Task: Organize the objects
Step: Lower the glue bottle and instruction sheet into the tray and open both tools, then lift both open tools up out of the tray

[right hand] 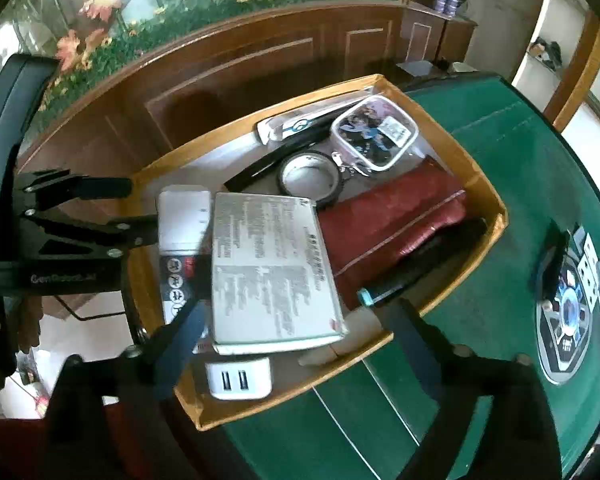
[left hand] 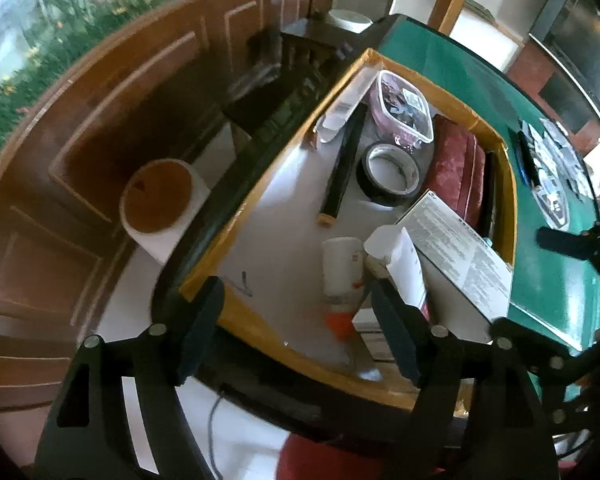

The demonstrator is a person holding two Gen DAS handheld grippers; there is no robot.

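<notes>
2 grippers, left point(left hand: 300, 328) and right point(right hand: 296, 344), hover jaws apart over a cardboard box point(right hand: 496, 216) on green felt point(right hand: 520, 168), holding tape roll point(right hand: 310, 176), red pouch point(right hand: 388, 220), white charger point(right hand: 238, 380).

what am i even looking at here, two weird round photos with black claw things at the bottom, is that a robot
No robot: a person holds a two-finger tool in each hand, each carrying a fisheye camera, hence the round pictures. One picture looks along the left gripper, the other along the right gripper. Both sets of fingers are spread open and hold nothing. Below them, on a green table, sits a cardboard box holding a roll of black tape, a red pouch, a white printed box, a white USB charger and a clear lidded container. In the right picture the left gripper reaches in from the side.
</notes>
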